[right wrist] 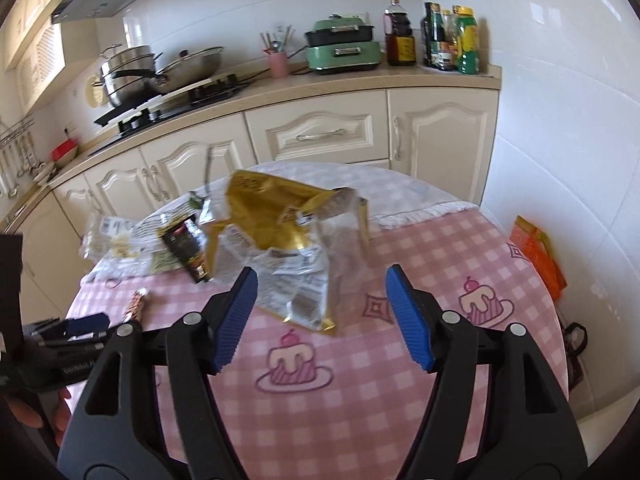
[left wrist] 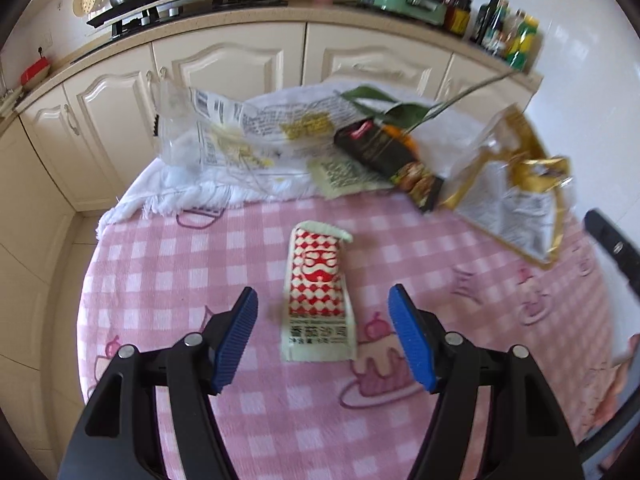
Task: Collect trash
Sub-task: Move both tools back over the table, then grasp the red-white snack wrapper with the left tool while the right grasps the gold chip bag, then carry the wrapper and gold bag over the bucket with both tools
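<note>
A red-and-white sauce packet (left wrist: pixel 318 294) lies flat on the pink checked tablecloth (left wrist: pixel 160 272), between the open fingers of my left gripper (left wrist: pixel 322 300), which is empty. A crumpled gold-and-clear bag (left wrist: pixel 516 196) lies right of it; in the right wrist view this gold bag (right wrist: pixel 280 236) sits just beyond my open, empty right gripper (right wrist: pixel 320 280). A clear printed bag (left wrist: pixel 224 132), a black snack wrapper (left wrist: pixel 388 152) and green leaves (left wrist: pixel 384 104) lie on a white cloth (left wrist: pixel 200 192) at the table's far side. The packet's edge (right wrist: pixel 138 304) shows at the left.
Cream cabinets (right wrist: pixel 320 136) and a counter with a stove (right wrist: pixel 168 100), pots, a green appliance (right wrist: pixel 344 48) and bottles (right wrist: pixel 452 40) stand behind the table. An orange bag (right wrist: pixel 540 256) lies off the table's right edge. The left gripper's body (right wrist: pixel 60 344) shows at far left.
</note>
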The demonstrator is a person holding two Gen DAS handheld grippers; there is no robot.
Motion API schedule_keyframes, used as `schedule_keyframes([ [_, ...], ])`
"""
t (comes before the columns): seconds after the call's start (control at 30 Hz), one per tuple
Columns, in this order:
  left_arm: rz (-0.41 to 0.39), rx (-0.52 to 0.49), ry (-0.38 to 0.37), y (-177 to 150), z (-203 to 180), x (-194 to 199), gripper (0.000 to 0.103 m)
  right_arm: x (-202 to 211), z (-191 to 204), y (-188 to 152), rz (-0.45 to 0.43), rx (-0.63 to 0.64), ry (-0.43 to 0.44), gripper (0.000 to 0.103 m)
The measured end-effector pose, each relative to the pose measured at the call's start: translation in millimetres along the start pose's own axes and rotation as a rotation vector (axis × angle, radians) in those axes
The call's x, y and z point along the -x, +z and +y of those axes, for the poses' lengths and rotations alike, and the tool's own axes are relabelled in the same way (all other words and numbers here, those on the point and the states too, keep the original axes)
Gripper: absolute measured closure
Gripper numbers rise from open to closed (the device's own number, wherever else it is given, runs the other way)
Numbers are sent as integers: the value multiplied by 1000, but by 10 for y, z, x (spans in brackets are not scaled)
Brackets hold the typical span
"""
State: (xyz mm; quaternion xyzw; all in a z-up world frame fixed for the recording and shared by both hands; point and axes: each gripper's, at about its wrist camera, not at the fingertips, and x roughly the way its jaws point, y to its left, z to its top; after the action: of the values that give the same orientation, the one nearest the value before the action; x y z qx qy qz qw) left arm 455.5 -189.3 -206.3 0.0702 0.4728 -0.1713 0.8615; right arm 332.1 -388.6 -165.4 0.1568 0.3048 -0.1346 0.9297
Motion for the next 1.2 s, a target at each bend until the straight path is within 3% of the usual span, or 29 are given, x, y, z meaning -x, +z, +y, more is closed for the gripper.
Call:
schedule_keyframes([
  [0.07, 13, -9, 9, 5, 4, -56, 37, -100, -32, 16, 20, -14, 4, 36],
  [0.13, 10, -47, 40, 7, -32, -74, 50, -209, -48, 38, 39, -19, 9, 35],
  [0.17, 5, -62, 58, 11, -46, -80, 66, -270, -49, 47, 52, -22, 5, 35],
  [0.23, 2, -73, 42, 23, -33, -76, 75, -370, -53, 64, 69, -34, 10, 35],
  [0.27, 1, -74, 31, 31, -22, -70, 84, -408, -54, 70, 78, -42, 12, 35],
  [0.37, -6, -47, -9, 41, 32, -47, 90, -544, -98, 71, 117, -76, 41, 35],
  [0.4, -11, -31, -38, 36, 72, -33, 91, -570, -108, 62, 127, -79, 42, 36],
  [0.43, -12, -24, -50, 33, 79, -35, 92, -583, -111, 55, 131, -77, 46, 46],
  [0.47, -18, -13, -66, 25, 105, -13, 93, -594, -117, 39, 141, -75, 51, 70],
  [0.5, -23, -11, -74, 26, 106, 2, 94, -603, -128, 26, 150, -78, 62, 72],
  [0.57, -35, -13, -96, 20, 102, 65, 95, -568, -146, 10, 150, -79, 71, 85],
  [0.93, -162, -14, -202, -48, 129, 704, 95, 292, -83, 89, -36, -85, 97, 89],
  [1.2, -251, 38, -187, -272, 583, 1210, 95, 691, 707, 122, -96, 28, 187, 89],
])
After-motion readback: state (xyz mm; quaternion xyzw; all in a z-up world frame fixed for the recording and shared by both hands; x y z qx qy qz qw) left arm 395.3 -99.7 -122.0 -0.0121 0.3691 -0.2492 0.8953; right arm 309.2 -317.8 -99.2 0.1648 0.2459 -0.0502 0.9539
